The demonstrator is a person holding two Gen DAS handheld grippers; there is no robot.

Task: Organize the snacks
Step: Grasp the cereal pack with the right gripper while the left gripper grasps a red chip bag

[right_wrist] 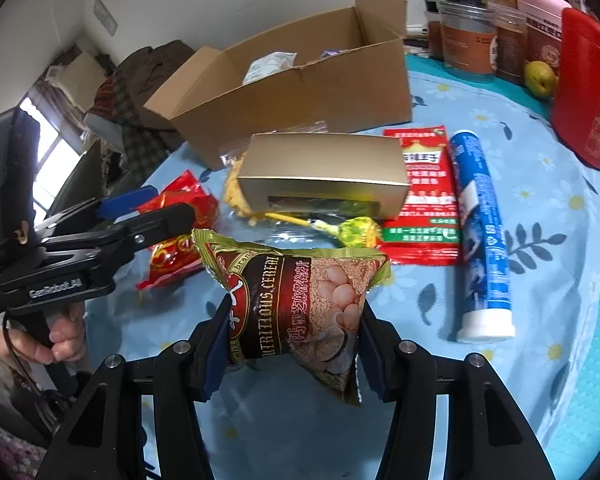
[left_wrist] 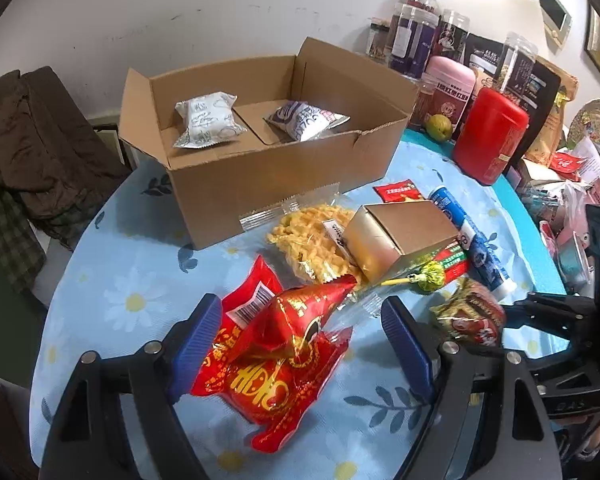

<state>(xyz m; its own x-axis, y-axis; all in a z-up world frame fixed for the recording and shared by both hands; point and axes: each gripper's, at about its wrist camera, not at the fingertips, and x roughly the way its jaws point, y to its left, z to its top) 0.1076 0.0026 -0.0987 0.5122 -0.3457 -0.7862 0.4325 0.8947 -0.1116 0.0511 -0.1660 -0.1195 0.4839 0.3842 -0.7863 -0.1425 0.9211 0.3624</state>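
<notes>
My left gripper [left_wrist: 300,320] is open over a heap of red snack packets [left_wrist: 268,364] on the flowered tablecloth; its left pad [left_wrist: 198,340] is right beside them and the right pad stands apart. My right gripper [right_wrist: 296,320] is shut on a green-and-maroon cereal packet [right_wrist: 300,304], which also shows at the right of the left wrist view as the cereal packet [left_wrist: 472,316]. An open cardboard box [left_wrist: 260,184] stands behind, holding a white packet [left_wrist: 206,120] and a purple-white packet [left_wrist: 306,118].
In front of the box lie a yellow snack bag [left_wrist: 300,236], a gold carton [left_wrist: 396,236], a lollipop [left_wrist: 428,276], a red sachet [right_wrist: 424,196] and a blue tube [right_wrist: 480,232]. A red canister [left_wrist: 488,136], jars and a green fruit [left_wrist: 438,126] crowd the back right. A clothes-draped chair [left_wrist: 40,140] stands left.
</notes>
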